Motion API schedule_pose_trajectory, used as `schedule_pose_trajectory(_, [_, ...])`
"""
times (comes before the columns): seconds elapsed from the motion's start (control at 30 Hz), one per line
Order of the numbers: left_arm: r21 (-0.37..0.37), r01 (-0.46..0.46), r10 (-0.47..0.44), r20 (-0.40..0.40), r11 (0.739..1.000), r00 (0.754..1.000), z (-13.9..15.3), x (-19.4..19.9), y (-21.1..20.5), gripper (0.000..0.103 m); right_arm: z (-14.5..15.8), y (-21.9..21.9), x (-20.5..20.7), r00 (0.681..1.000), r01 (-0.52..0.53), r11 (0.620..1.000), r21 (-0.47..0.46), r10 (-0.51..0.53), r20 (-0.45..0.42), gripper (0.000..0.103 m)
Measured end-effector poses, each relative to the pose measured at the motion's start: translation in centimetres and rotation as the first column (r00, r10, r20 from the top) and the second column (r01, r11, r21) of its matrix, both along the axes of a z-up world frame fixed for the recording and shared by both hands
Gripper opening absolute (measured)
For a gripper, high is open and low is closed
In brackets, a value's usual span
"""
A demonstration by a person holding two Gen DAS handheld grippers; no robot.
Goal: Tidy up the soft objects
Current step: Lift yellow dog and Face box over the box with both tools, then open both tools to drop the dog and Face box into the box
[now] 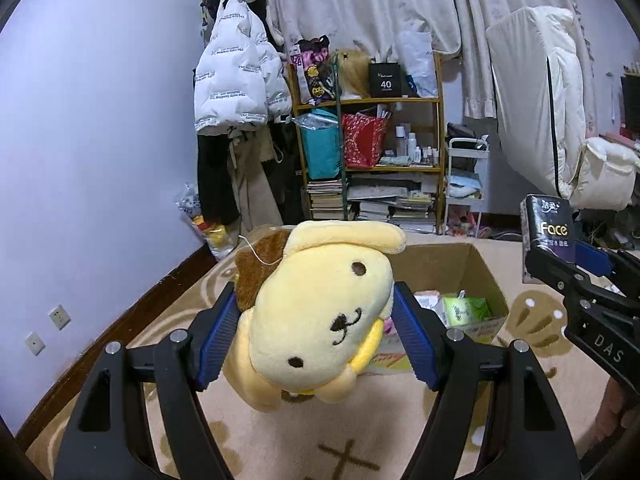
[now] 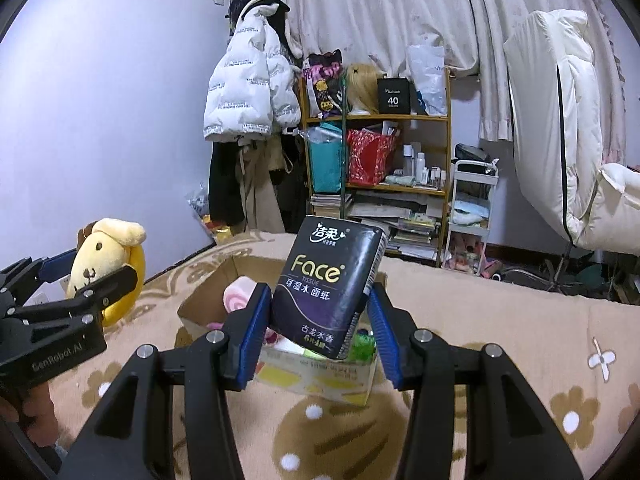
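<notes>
My left gripper (image 1: 316, 336) is shut on a yellow plush dog (image 1: 316, 316) with a brown beret, held above the beige bedspread just in front of an open cardboard box (image 1: 486, 276). My right gripper (image 2: 316, 332) is shut on a black Face tissue pack (image 2: 328, 284), held above the same box (image 2: 320, 380). The box holds a green tissue pack (image 1: 466, 310), a pink roll (image 2: 240, 296) and other small soft items. The right gripper with the tissue pack (image 1: 548, 232) shows at the right edge of the left wrist view. The left gripper with the plush (image 2: 104, 268) shows at the left of the right wrist view.
The flowered beige bedspread (image 2: 500, 320) covers the bed under the box. Behind it stand a wooden shelf (image 1: 368, 100) with bags and books, a white puffer jacket (image 1: 236, 80) on a rack, a small white cart (image 2: 474, 208) and a white chair (image 2: 616, 208).
</notes>
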State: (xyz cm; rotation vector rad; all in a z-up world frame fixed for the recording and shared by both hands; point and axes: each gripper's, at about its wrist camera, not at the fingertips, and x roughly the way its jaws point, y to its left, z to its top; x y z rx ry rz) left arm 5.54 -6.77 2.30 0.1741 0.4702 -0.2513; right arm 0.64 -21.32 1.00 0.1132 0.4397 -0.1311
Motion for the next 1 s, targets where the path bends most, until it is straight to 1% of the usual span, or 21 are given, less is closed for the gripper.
schedule_pose_trajectory(0.07, [-0.008, 0.008, -0.008, -0.002, 1.000, 1.000, -0.1, 0.4, -0.2, 0.074, -0.1, -0.3, 0.3, 1.000, 0.005, 1.000, 0.008, -0.005, 0.005, 0.052])
schedule_pose_trajectory(0.17, [0.015, 0.019, -0.019, 0.002, 1.000, 1.000, -0.4, 0.9, -0.8, 0.074, -0.3, -0.8, 0.9, 1.000, 0.008, 1.000, 0.026, -0.009, 0.008, 0.052])
schedule_pose_trajectory(0.3, [0.017, 0.031, -0.031, -0.001, 0.999, 1.000, -0.7, 1.9, -1.6, 0.074, -0.4, -1.0, 1.4, 1.000, 0.004, 1.000, 0.030, -0.005, 0.014, 0.052])
schedule_pose_trajectory(0.47, [0.017, 0.042, -0.043, 0.007, 0.999, 0.999, -1.5, 2.8, -2.4, 0.074, -0.6, -1.4, 3.4, 1.000, -0.005, 0.999, 0.033, 0.005, 0.017, 0.052])
schedule_pose_trajectory(0.53, [0.021, 0.048, -0.048, -0.004, 0.999, 0.999, -2.0, 3.4, -2.9, 0.074, -1.0, -1.6, 4.2, 1.000, -0.007, 1.000, 0.027, 0.007, 0.009, 0.052])
schedule_pose_trajectory(0.67, [0.042, 0.048, -0.047, -0.017, 0.998, 0.999, -2.8, 4.6, -3.8, 0.074, -1.7, -2.0, 5.7, 1.000, -0.014, 0.999, 0.046, 0.015, -0.012, 0.052])
schedule_pose_trajectory(0.83, [0.048, 0.051, -0.047, -0.066, 0.998, 0.997, -4.2, 6.3, -4.2, 0.074, -3.1, -2.6, 7.3, 0.998, -0.029, 0.998, 0.062, 0.033, -0.052, 0.052])
schedule_pose_trajectory(0.93, [0.059, 0.046, -0.041, -0.081, 0.997, 0.996, -4.8, 7.2, -4.4, 0.074, -3.9, -3.1, 8.3, 0.996, -0.045, 0.995, 0.093, 0.052, -0.076, 0.052])
schedule_pose_trajectory(1.0, [0.047, 0.043, -0.038, -0.102, 0.998, 0.994, -5.1, 7.8, -4.5, 0.074, -4.6, -3.4, 8.7, 0.994, -0.054, 0.991, 0.122, 0.066, -0.091, 0.052])
